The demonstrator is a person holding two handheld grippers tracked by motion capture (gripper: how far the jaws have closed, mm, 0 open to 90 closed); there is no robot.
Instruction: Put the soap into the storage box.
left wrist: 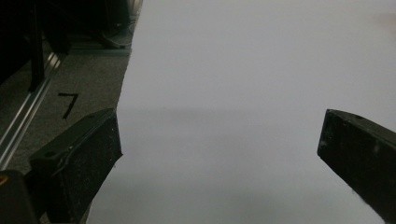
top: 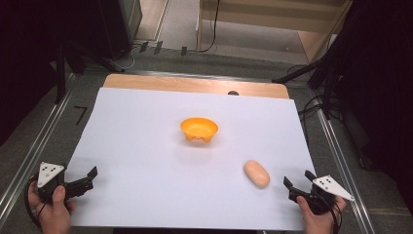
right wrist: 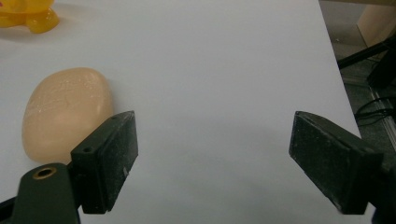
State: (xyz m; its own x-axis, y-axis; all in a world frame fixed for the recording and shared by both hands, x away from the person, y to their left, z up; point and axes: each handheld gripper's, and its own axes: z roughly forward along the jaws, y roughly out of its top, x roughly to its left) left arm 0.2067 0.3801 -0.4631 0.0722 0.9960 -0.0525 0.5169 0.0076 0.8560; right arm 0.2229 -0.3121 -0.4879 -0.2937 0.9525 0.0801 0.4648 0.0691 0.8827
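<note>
Your right gripper point(top: 298, 181) rests at about 4 o'clock on the white sheet point(top: 146, 146) that covers the bench, jaws spread with nothing between them. In the right gripper view the pale bread roll point(right wrist: 63, 114) lies just beside the outer face of the left-hand jaw, outside the gap, not inside it. From the high view the bread roll point(top: 256, 173) sits at roughly 5 o'clock from the orange bowl point(top: 198, 129), well apart from it; the bowl stands upright near the sheet's centre and looks empty.

Your left gripper point(top: 86, 176) waits at about 8 o'clock, jaws also spread wide over bare sheet, holding nothing.

Step in hand, as judged: approach for the pick; the roll is not yet grasped.

Next move calls for:
- shift the right gripper toward 9 o'clock so the roll falls between the jaws, not beside them;
- line the jaws across the roll's short axis, since the long axis may be too wide for the spread;
- close gently, as the roll looks soft and could squash;
- then lift and carry toward 11 o'clock, to the bowl, which is the likely destination.
</note>
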